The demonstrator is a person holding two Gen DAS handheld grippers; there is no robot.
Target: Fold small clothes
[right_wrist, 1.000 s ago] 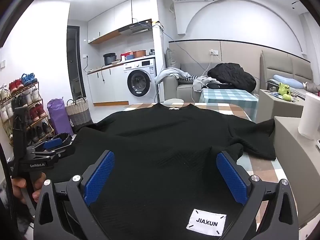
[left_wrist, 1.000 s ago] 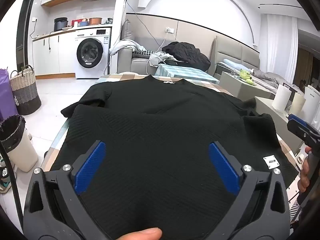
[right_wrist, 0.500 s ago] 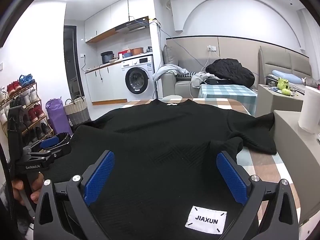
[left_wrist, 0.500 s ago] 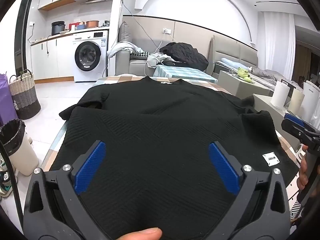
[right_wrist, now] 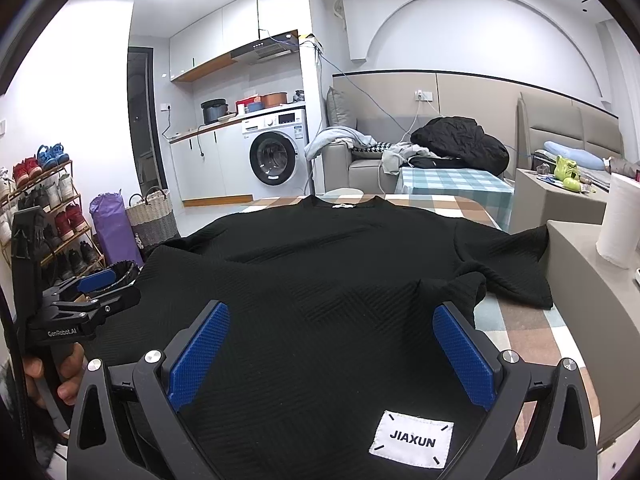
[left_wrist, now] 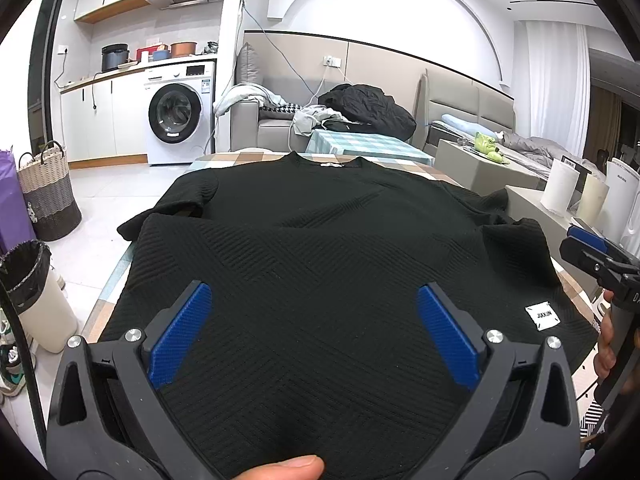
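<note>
A black ribbed T-shirt [left_wrist: 320, 232] [right_wrist: 340, 264] lies spread on the checked table, collar [left_wrist: 332, 162] at the far end and hem toward me. A white JIAXUN label [left_wrist: 543, 316] [right_wrist: 412, 442] sits near the hem on the right. My left gripper [left_wrist: 312, 292] [right_wrist: 96, 284] hovers open over the near left part of the shirt, nothing between its blue pads. My right gripper [right_wrist: 330, 312] [left_wrist: 592, 248] stands open over the near right part, just behind the label. The right sleeve [right_wrist: 512, 264] spreads toward the table edge.
A grey cabinet [right_wrist: 576, 264] with paper rolls [right_wrist: 618, 220] stands close on the right. A bin [left_wrist: 28, 280], a basket [left_wrist: 48, 196] and a shoe rack [right_wrist: 40, 208] are on the left. The sofa with clothes [left_wrist: 360, 108] is behind the table [right_wrist: 520, 328].
Both grippers drift only slightly and stay open. The shirt lies as it did.
</note>
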